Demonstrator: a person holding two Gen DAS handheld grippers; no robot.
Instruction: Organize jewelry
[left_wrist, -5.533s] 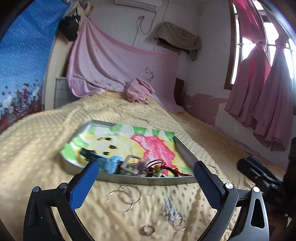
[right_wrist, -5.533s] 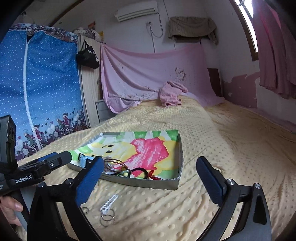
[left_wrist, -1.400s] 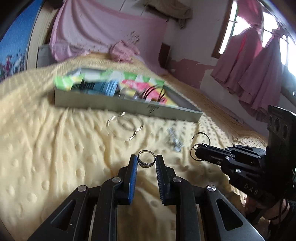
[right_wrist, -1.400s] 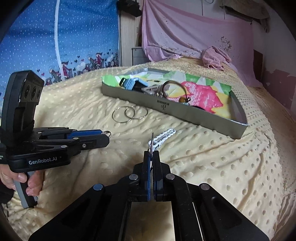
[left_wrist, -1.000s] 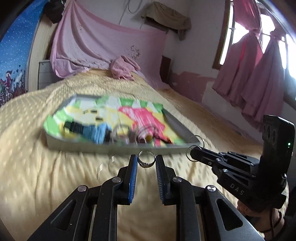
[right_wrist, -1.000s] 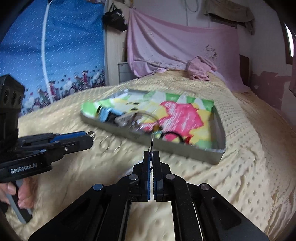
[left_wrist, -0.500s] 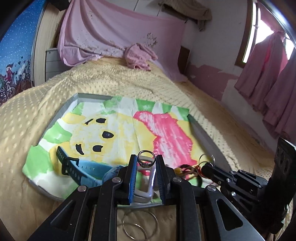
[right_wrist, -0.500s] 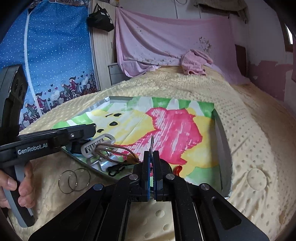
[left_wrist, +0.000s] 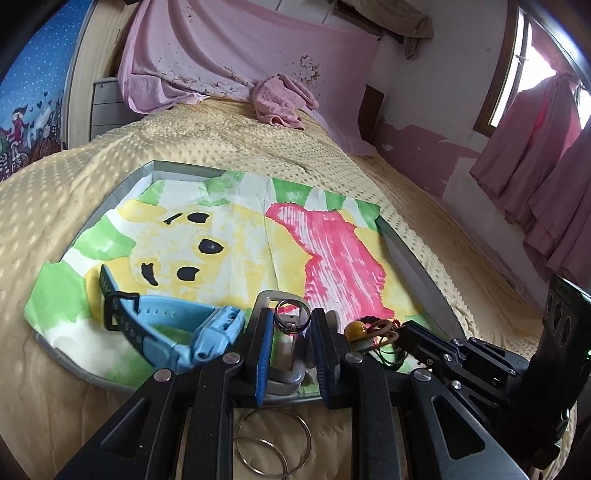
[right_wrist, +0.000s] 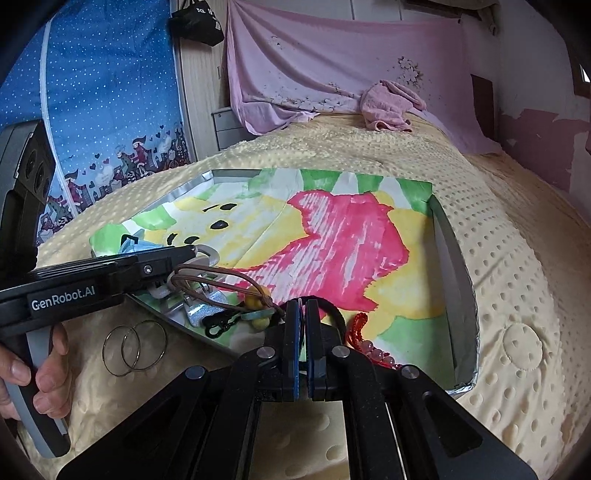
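A grey metal tray lined with a painted paper lies on the yellow bedspread; it also shows in the right wrist view. My left gripper is shut on a small silver ring, held over the tray's near edge. My right gripper is shut over the tray's near side; what it holds is hidden between the pads. In the tray lie a blue watch, a silver bracelet clasp, a brown cord bracelet and red beads.
Two thin hoop earrings lie on the bedspread in front of the tray, also in the left wrist view. A pink towel lies at the head of the bed. Pink curtains hang at the right.
Both grippers have moved forward and lower over the tray's near side, still shut. The ring stays in my left gripper. The hoop in my right gripper no longer shows above its pads.
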